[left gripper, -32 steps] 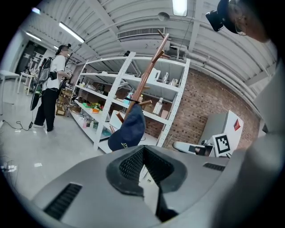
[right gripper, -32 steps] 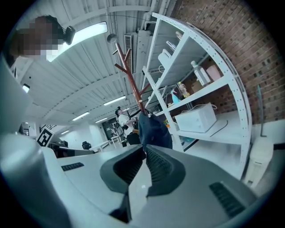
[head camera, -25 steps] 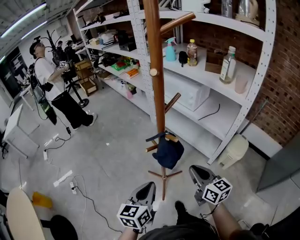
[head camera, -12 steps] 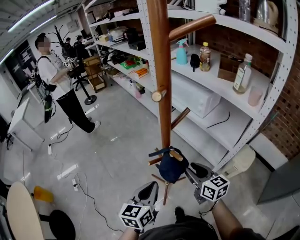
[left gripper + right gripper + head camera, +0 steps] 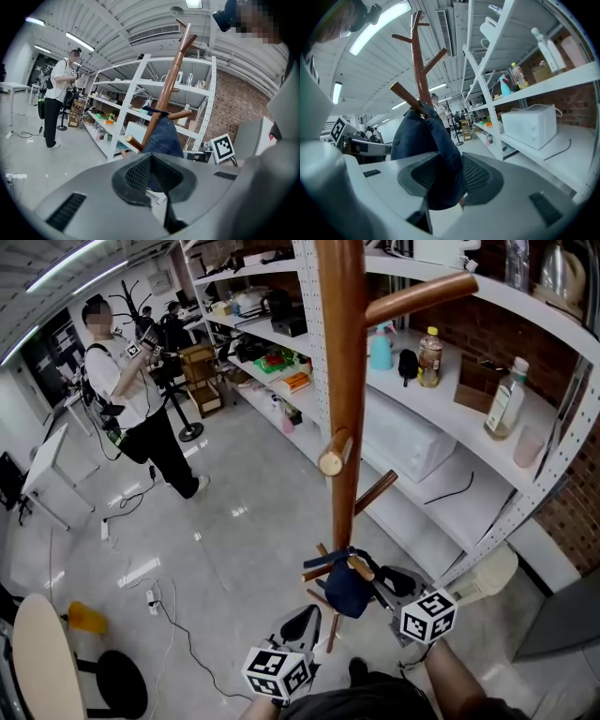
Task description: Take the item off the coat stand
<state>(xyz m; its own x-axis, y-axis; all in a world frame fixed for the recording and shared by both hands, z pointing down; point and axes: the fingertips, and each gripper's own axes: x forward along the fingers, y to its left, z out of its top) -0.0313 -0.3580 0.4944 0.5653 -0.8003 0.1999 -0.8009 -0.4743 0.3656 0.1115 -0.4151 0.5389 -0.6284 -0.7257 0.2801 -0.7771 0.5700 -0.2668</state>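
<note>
Closure is seen at the left gripper [image 5: 302,620]: its jaws are together with nothing between them. It is held low, below and to the left of the denim item [image 5: 349,589], apart from it. Ahead of and above that gripper, the coat stand [image 5: 344,427] has been brought nearer than it was a second ago. The item is hung from a low peg [image 5: 360,567] and has not yet been lifted off. Just right of the item, the right gripper [image 5: 384,584] has been carried forward from well short of it. Its jaws, clenched a second ago, are opening, and the cloth is now framed between them, though no squeeze is shown. The approach is therefore judged done and the grasp ready to be made. Closing on the cloth and lifting it clear of the peg are left.
</note>
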